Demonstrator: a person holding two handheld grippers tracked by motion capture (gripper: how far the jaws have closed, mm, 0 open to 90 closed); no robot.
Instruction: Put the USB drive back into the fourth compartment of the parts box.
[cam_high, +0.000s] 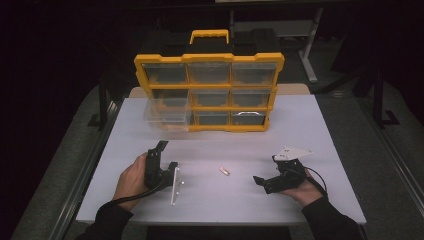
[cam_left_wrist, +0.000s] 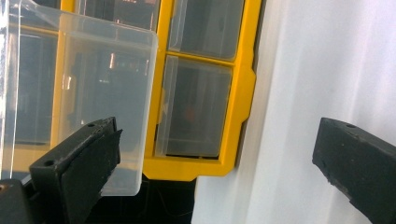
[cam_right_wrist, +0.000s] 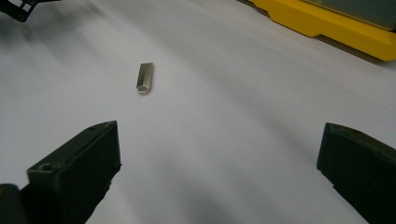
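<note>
Nearest to the person, the right gripper (cam_high: 263, 184) rests low on the white table (cam_high: 310, 130), jaws spread wide with nothing between them, and it faces the small metal standoff (cam_right_wrist: 144, 78). That little hex piece lies flat on the table, a short way ahead of the gripper and slightly toward its left jaw, well in front of the yellow organizer (cam_high: 209, 91). From the high view the same standoff (cam_high: 224, 170) sits roughly midway between the two hands.

To take it cleanly, I'd slide the right gripper forward and a touch left until the piece is centred in the gap, keep the jaw tips almost skimming the table, and turn the wrist so the pads close across the flat sides rather than the ends. It is small and slick-looking, so a slow squeeze seems wise; a fast one could flick it away.

The left gripper (cam_high: 159, 150) is also wide open and holds nothing, pointing toward the organizer. Farther back, a clear drawer (cam_high: 167, 115) is pulled out from the organizer's lower left corner and looks like the likely spot for the piece. In the left gripper view that drawer (cam_left_wrist: 102, 107) stands just beyond the left-hand jaw, apart from it.
</note>
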